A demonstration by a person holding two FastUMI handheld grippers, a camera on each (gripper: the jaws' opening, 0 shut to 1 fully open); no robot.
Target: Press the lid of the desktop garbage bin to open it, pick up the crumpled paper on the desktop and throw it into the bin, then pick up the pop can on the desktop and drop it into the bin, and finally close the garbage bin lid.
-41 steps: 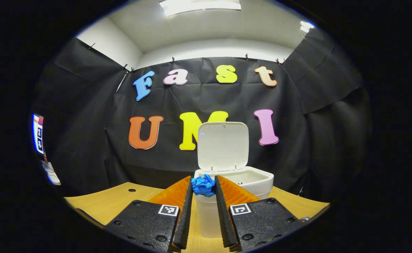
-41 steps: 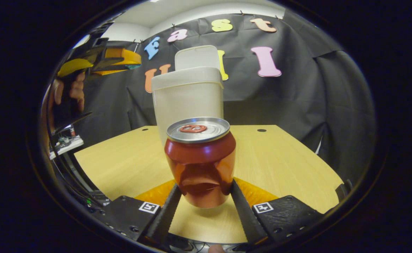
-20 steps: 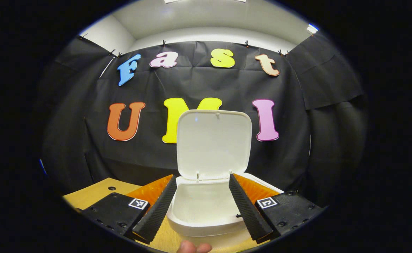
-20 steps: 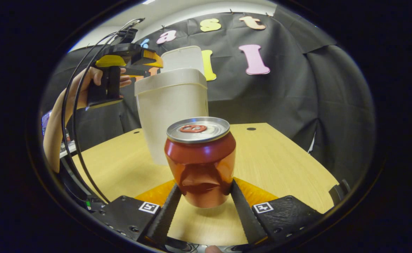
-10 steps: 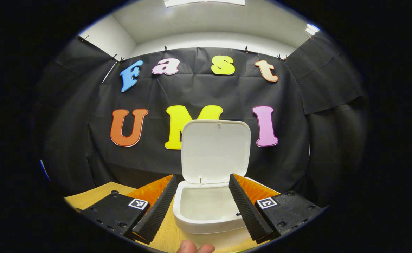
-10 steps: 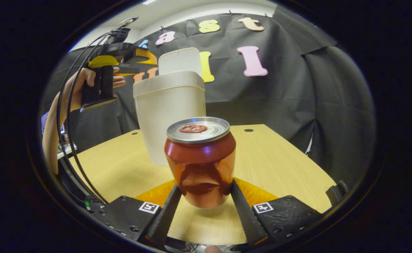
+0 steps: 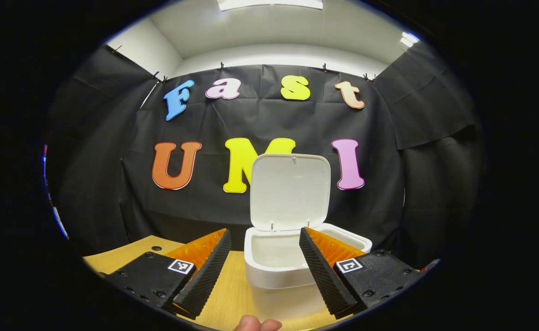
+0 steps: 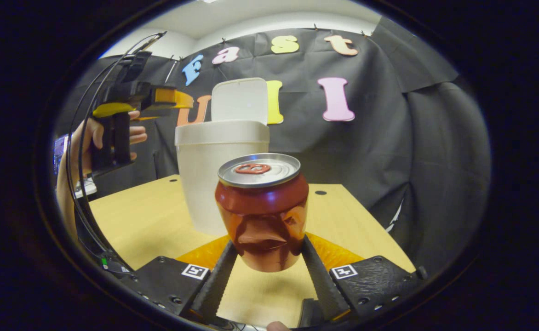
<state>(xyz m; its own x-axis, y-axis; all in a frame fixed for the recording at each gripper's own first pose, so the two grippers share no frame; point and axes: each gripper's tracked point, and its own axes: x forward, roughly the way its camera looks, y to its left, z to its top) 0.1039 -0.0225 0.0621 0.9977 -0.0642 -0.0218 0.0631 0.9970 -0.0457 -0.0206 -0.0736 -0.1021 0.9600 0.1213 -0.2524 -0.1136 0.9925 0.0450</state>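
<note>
Wooden desktop (image 8: 159, 220), white ceiling (image 7: 269, 27), left gripper (image 7: 265, 264) fingers wide, right gripper (image 8: 269, 271) fingers clamping dented pop can (image 8: 262, 209)

a recording booth: black cloth wall (image 7: 292, 124), wooden desk (image 8: 159, 220).

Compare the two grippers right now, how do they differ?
The left gripper has its jaws spread with nothing between them; the right gripper is clamped on the dented red pop can. The left faces the open bin closely; the right sits farther back. Both point toward it.
</note>
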